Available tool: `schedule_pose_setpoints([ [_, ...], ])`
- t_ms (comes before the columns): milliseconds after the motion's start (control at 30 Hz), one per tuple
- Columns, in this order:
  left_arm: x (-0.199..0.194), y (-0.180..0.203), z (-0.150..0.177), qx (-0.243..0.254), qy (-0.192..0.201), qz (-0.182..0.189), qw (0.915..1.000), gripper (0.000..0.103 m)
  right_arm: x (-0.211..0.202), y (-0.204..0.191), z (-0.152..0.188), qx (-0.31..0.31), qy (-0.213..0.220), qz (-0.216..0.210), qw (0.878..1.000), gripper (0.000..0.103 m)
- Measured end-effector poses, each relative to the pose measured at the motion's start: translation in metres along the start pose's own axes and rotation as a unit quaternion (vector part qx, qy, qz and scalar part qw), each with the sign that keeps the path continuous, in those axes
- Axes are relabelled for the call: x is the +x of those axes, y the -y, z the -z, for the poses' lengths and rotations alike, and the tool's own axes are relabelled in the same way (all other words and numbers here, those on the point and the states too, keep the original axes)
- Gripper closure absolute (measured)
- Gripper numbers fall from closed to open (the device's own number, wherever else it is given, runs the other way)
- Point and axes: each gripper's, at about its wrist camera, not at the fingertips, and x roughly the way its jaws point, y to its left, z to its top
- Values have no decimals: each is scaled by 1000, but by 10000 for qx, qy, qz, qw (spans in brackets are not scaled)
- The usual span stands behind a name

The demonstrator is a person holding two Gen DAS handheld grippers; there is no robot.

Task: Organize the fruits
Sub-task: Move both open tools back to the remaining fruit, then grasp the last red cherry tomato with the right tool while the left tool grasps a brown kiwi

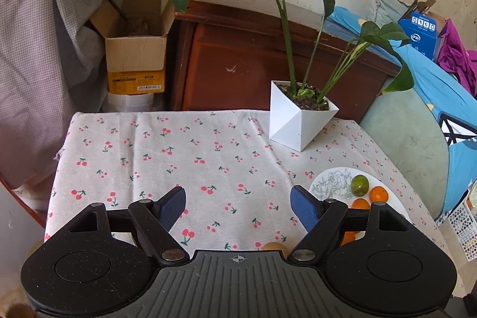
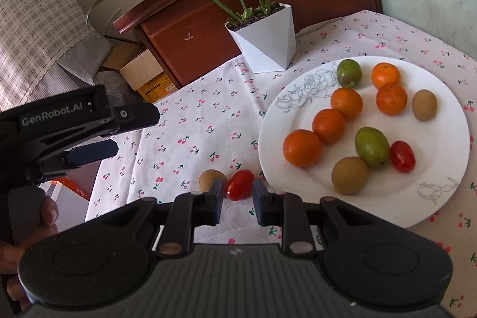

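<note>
Cherry tomato (image 2: 240, 184) in clenched right hand-held gripper (image 2: 238, 189) — brown fruit (image 2: 208, 179) half-hidden behind it (left hand-held gripper (image 1: 237, 194) released, empty).

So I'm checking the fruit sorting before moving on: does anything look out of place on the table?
Yes. Two pieces lie off the plate, on the tablecloth by its near-left rim: a red tomato and a brown fruit. The rest of the fruit sits on the plate. The plant pot stands upright.
</note>
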Motion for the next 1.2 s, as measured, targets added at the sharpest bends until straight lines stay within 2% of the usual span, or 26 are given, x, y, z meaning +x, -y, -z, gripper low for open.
schedule_pose_setpoints([
  [200, 1, -8, 2, -62, -62, 3, 10000, 25, 12, -1, -1, 34, -45, 183, 9998, 80],
  [867, 6, -19, 13, -89, -252, 5, 9996, 25, 29, -8, -4, -10, -103, 254, 9996, 84],
  [1200, 6, -9, 29, 244, -258, 39, 9994, 25, -3, 7, -18, 244, 329, 252, 9988, 84],
])
